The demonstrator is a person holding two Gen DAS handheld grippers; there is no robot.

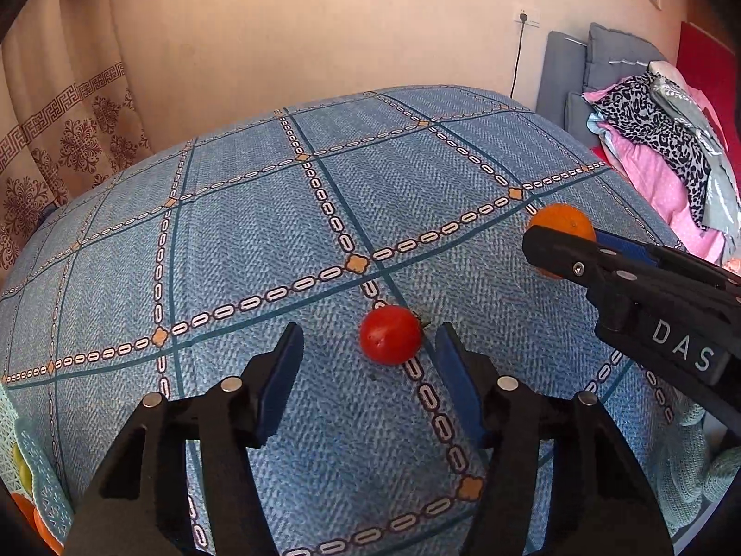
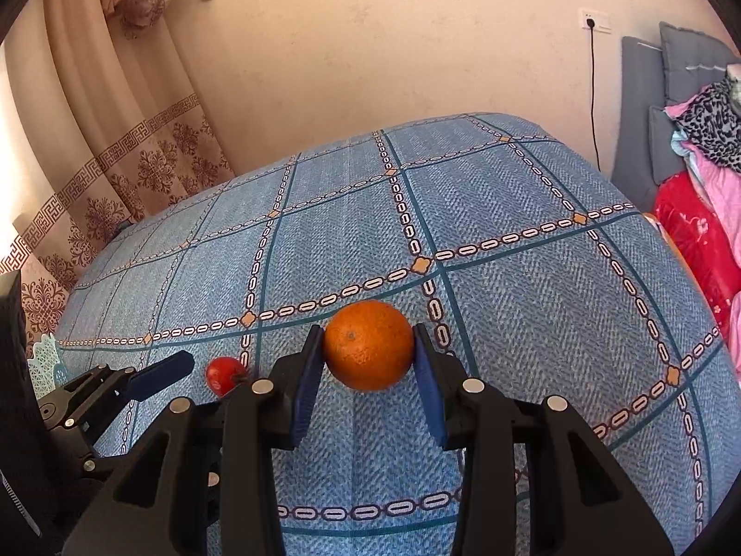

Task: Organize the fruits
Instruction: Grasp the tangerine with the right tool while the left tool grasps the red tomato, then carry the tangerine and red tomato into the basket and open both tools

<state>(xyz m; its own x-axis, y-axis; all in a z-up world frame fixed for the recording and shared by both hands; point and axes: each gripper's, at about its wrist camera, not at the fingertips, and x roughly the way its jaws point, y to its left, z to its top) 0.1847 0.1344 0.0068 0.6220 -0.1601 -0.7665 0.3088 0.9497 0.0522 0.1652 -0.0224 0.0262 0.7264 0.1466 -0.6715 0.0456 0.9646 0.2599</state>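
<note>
Black fingers with blue pads, the left gripper (image 1: pixel 368 338) stands spread wide on either side of a round red tomato (image 1: pixel 391 334), not touching it, its stem end facing right. Beside it, toward the table's (image 2: pixel 532 278) right edge, the right gripper (image 2: pixel 368 347) pinches a dimpled orange (image 2: pixel 368 345) on the blue checked cloth.
</note>
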